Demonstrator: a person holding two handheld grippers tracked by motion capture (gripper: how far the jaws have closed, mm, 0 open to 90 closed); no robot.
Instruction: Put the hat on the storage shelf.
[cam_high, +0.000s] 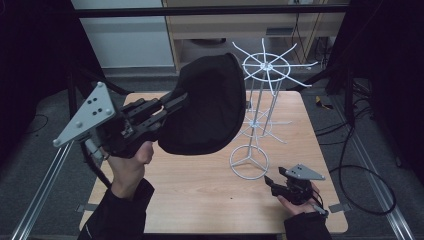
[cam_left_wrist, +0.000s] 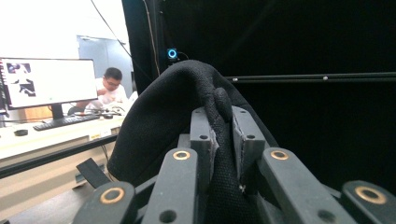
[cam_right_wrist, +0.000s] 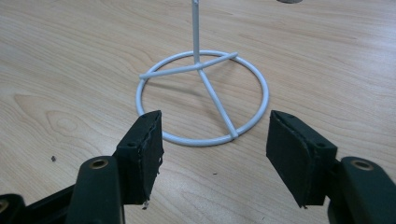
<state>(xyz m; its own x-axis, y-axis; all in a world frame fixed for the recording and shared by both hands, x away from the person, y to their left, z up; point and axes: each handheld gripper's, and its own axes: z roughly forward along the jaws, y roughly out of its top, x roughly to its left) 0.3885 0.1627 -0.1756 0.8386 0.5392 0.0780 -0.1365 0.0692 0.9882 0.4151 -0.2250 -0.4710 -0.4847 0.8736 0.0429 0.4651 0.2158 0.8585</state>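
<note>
Wooden table (cam_high: 200, 200), dark curtains, grey floor

1. The wire stand (cam_high: 260, 115) rises on the table (cam_high: 200, 200), right of centre.
2. The cap (cam_high: 205, 107) hangs at the stand's nine o'clock, above the table.
3. The right gripper (cam_high: 270, 180) sits at the stand base's four o'clock.
4. The left gripper (cam_high: 172, 102) lies at the cap's nine o'clock.
</note>
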